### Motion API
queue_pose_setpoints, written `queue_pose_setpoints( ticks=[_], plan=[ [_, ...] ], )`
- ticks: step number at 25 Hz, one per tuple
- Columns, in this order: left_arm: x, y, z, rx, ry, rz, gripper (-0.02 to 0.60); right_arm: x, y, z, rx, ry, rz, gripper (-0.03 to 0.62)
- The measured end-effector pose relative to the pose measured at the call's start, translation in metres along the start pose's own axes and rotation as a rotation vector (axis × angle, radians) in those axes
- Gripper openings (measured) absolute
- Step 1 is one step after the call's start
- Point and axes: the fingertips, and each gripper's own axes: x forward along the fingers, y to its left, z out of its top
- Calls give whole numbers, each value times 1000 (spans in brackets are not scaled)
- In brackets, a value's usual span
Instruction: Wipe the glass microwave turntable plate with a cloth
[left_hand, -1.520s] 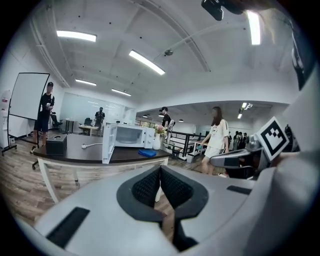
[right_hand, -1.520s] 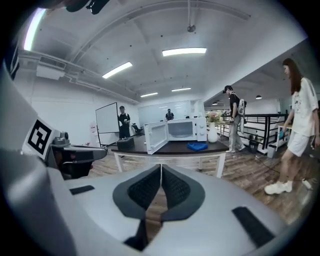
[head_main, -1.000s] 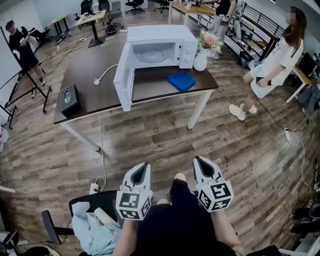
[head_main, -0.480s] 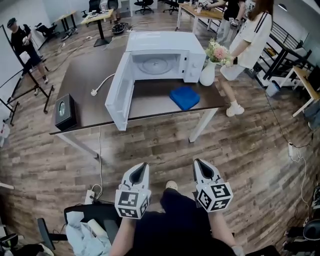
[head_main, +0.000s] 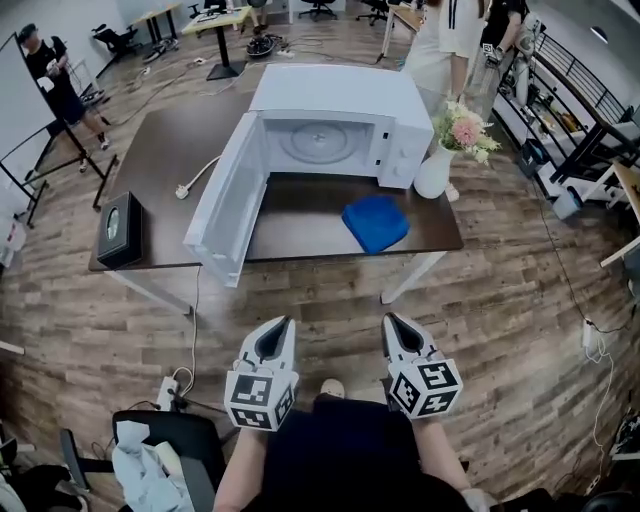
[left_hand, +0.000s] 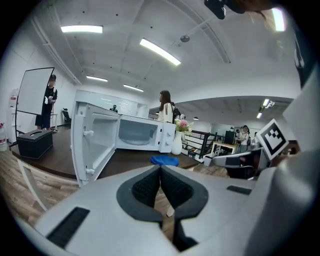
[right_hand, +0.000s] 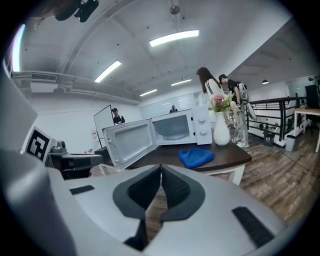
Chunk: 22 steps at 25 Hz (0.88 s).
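Well short of the table (head_main: 150, 150), you held left gripper (head_main: 284, 324) and right gripper (head_main: 390, 320) clenched empty, likely because plate (head_main: 318, 140) sat inside open microwave (head_main: 330, 90), cloth (head_main: 376, 222) beside it, unreached.

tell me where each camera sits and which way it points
Head view: on the person's head, looking steeply down at the table, the open microwave and the blue cloth; left gripper, right gripper and forearms show.
Left gripper view: on the left gripper, facing along its shut jaws toward the microwave's open door; own jaws fill the bottom.
Right gripper view: on the right gripper, same heading, cloth ahead; own shut jaws show.
Shared: both gripper views hold microwave, cloth and vase.
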Motion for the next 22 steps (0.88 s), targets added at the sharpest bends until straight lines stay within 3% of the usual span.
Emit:
queue_pose_setpoints(
  ticks=[10, 15, 22],
  plan=[
    [35, 9, 3, -5, 34, 45, 5, 50, -19, 5, 32, 34, 65, -3],
    [64, 14, 10, -5, 51, 21, 5, 71, -22, 5, 49, 62, 77, -3],
    [125, 18, 34, 12, 50, -60, 5, 108, -52, 24, 65, 73, 28, -3]
  ],
)
